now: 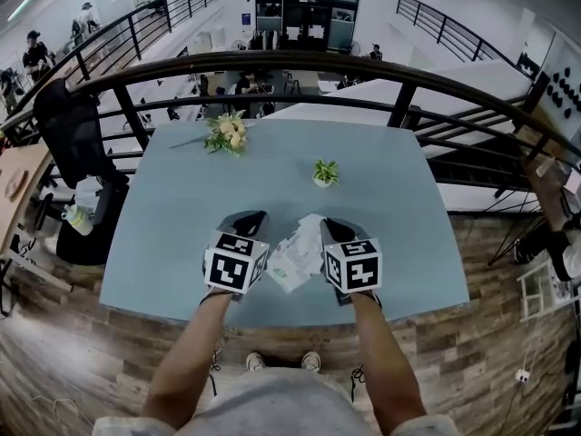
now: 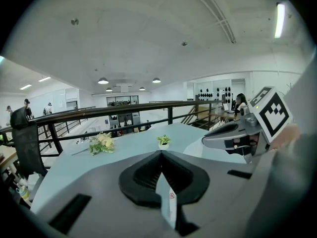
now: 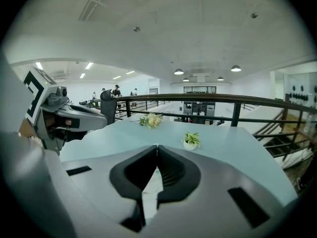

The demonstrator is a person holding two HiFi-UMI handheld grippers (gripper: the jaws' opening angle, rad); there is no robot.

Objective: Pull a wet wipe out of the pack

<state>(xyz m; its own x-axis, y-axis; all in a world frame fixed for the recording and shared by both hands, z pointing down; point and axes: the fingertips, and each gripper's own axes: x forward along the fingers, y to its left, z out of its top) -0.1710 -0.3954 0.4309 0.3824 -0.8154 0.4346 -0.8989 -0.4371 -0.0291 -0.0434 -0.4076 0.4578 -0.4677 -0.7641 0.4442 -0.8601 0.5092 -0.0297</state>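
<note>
Over the near part of the pale blue table [image 1: 172,216] I hold both grippers side by side. Between them hangs a white wipe pack [image 1: 287,267] with green print, and a crumpled white wet wipe [image 1: 310,232] rises from it toward the right. My left gripper [image 1: 252,217] [image 2: 161,153] is shut on a thin white edge of the pack [image 2: 169,202] that bears a small red mark. My right gripper [image 1: 329,227] [image 3: 157,147] is shut on a thin white sheet, the wipe [image 3: 150,192]. Each gripper view shows the other gripper beside it.
A small bouquet [image 1: 227,134] lies at the table's far left, and a little potted plant [image 1: 325,173] stands mid-table beyond the grippers. A black railing [image 1: 399,98] curves behind the table. A black office chair [image 1: 77,143] stands at the left. The floor is wooden.
</note>
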